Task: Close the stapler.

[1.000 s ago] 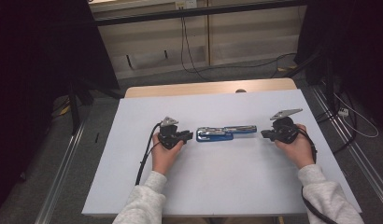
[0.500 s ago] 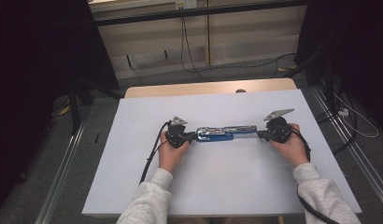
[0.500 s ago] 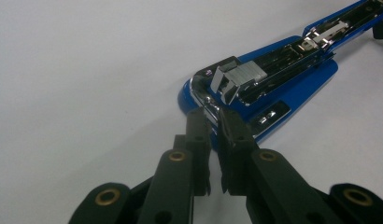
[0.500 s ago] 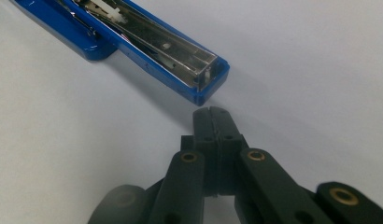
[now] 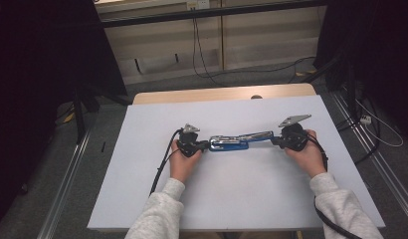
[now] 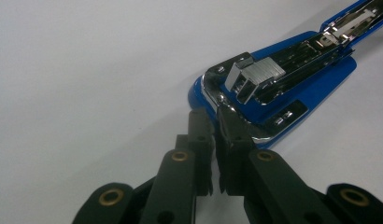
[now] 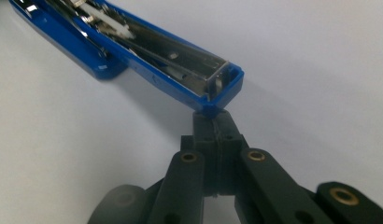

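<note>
Dim, dark-edged high view; bright gripper views, glare on chrome, blurred near jaws, soft shadows

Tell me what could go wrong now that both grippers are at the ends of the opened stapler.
1. The left gripper meets only the thin chrome edge at one end of the stapler; it could slip off.
2. The right gripper looks shut with its tips under the raised blue end, barely gripping, so that arm could drop or swing.
3. The staples sit exposed in the open tray and could spill if it tilts.
</note>
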Motion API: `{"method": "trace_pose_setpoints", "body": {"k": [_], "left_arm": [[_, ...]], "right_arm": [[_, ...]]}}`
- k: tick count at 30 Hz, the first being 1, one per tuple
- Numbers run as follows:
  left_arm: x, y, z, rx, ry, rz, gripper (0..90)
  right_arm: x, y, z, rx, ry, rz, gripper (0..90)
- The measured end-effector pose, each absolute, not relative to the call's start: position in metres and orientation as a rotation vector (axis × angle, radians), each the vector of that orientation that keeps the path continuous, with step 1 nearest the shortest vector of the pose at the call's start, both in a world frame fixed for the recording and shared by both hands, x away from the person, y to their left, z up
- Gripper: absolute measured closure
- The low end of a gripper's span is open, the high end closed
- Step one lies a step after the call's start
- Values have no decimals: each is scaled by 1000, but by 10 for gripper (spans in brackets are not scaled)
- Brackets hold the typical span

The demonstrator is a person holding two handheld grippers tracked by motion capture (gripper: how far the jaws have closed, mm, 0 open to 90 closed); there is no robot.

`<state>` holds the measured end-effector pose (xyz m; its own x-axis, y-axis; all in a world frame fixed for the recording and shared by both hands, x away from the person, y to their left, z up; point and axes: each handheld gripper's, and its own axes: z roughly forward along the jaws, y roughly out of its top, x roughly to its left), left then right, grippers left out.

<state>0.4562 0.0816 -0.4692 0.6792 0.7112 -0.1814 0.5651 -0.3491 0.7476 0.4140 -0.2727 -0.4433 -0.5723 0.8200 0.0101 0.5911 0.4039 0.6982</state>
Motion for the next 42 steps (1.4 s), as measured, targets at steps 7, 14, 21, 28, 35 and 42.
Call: {"method": "trace_pose_setpoints", "body": {"k": [7,14,21,28,35,42], "left_arm": [[456,82,-469,2049,981,226,848],[457,93,-467,2019,1034,255,553],[447,106,-459,1985,1036,223,346],[427,122,-442,2000,956,203,123],[410,138,-442,1993,916,188,91],[397,147,-439,2001,878,183,78]], "right_arm": [[412,-267,-435,1183,2310,1044,861],[406,-262,-441,1216,2311,1186,678],[400,-259,-445,1263,2326,1186,491],[382,-251,-441,1206,2375,1128,309],[368,-253,-437,1196,2404,1119,221],[356,-255,-436,1199,2406,1107,188]]}}
